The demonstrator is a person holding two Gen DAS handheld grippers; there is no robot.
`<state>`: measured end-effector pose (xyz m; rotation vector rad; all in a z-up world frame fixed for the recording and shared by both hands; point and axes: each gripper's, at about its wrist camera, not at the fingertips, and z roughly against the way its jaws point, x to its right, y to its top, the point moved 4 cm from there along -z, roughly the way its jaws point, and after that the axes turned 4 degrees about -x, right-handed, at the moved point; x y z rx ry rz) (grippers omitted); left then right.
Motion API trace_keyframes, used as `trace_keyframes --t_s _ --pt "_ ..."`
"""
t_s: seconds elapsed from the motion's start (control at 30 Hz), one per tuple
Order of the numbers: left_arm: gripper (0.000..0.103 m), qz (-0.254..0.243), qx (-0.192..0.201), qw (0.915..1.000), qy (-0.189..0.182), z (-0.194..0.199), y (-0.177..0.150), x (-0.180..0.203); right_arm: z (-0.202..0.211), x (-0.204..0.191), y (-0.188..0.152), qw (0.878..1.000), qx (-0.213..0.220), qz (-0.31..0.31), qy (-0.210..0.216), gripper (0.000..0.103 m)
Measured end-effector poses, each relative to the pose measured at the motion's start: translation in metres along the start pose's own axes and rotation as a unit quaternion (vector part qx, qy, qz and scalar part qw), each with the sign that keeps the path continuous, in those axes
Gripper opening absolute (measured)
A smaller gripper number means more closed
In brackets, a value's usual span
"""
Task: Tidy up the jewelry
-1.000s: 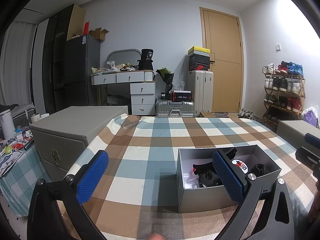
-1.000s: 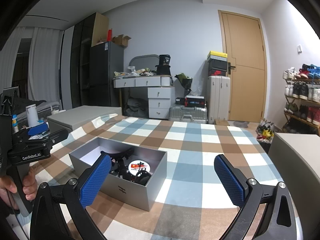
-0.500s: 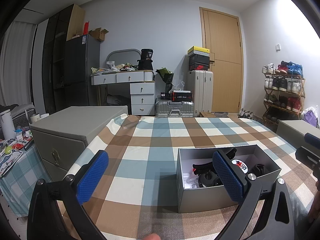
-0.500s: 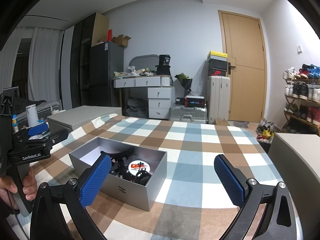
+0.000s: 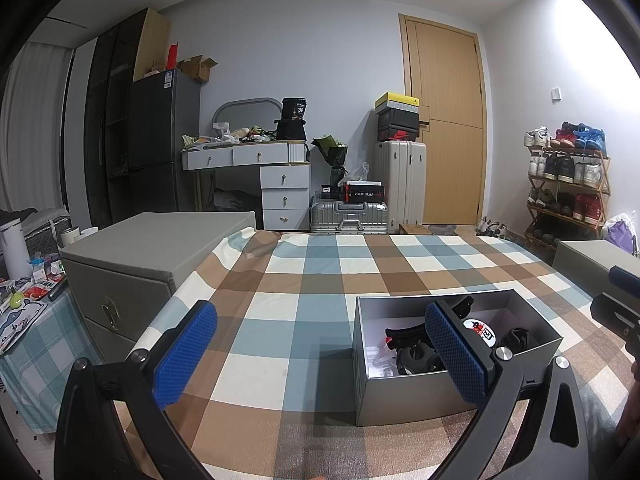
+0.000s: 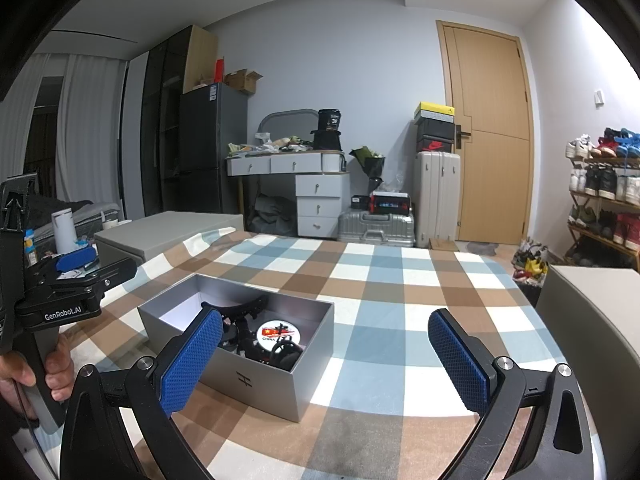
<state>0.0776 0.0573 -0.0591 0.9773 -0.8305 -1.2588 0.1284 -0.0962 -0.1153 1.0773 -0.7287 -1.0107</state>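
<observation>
While only the right view shows the hand (image 6: 24,372) gripping the left tool, both claws, left (image 5: 320,356) and right (image 6: 326,360), gape wide, empty, above the surface (image 5: 304,280); box (image 6: 256,376) of jewelry (image 6: 256,330) rests there.

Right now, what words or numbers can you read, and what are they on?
"GenRobot.AI": on the left gripper body, seen from the right wrist.
"36": on the black bag on the desk.
"CHINA", probably; it is small and partly hidden: on the round badge in the gray box.
A plain mark, not a readable word: on the box front.
Too blurred: fridge sticker, shoe boxes.
</observation>
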Motion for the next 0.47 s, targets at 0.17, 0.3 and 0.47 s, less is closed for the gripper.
trace_keyframes --t_s 0.17,0.3,0.47 --pt "0.102 0.0 0.0 1.0 0.0 0.0007 0.0002 0.0 -0.0009 -0.0007 0.0001 1.0 0.0 0.0 0.0 0.103" --pt "0.102 0.0 0.0 1.0 0.0 0.0004 0.0001 0.0 -0.0008 -0.0008 0.0001 1.0 0.0 0.0 0.0 0.103" --pt "0.102 0.001 0.0 1.0 0.002 -0.0002 0.0005 0.0002 -0.0004 -0.0001 0.0 1.0 0.0 0.0 0.0 0.103"
